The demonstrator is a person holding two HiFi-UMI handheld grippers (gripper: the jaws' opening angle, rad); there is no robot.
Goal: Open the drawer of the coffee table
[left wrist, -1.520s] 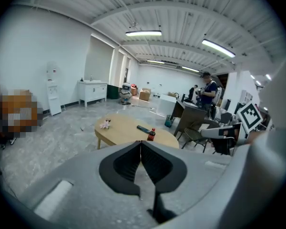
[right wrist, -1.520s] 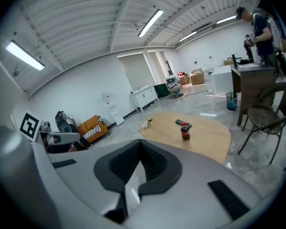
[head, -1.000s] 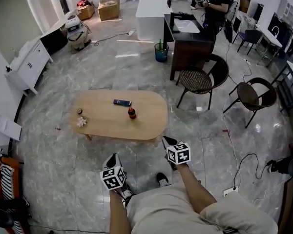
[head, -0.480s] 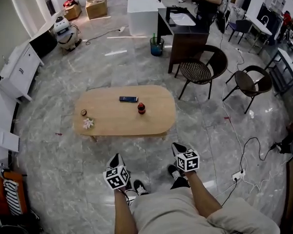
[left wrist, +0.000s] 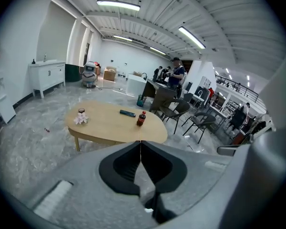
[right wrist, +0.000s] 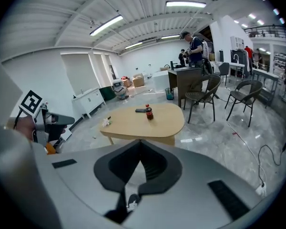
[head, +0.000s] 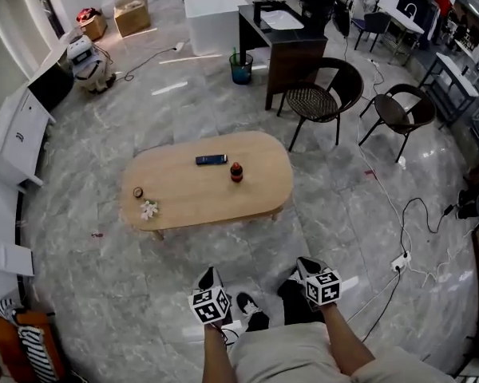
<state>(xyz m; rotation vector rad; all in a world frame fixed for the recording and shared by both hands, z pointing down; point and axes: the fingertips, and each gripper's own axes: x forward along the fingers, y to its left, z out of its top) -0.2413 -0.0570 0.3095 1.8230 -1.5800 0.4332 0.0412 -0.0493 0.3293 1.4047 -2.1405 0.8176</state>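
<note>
The left claw (head: 209, 272) and right claw (head: 303, 262), each pressed together and empty, sit lower in the head view than a second ago. The coffee-table surface (head: 184, 206) now lies farther ahead of them. Its drawer cannot be made out.

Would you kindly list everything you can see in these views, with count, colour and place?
coffee table: one, light wood, mid-floor
remote: one, dark, on the table's far side
bottle: one, dark with red cap, upright near the remote
flower-like trinket: one, white, table's left end
chairs: two, dark, beyond the table, right
desk: one, dark, behind the chairs
bin: one, teal, beside the desk
cabinet: one, white, left wall
cardboard box: one, brown, far left
left gripper: grey, shut, empty
right gripper: grey, shut, empty
</note>
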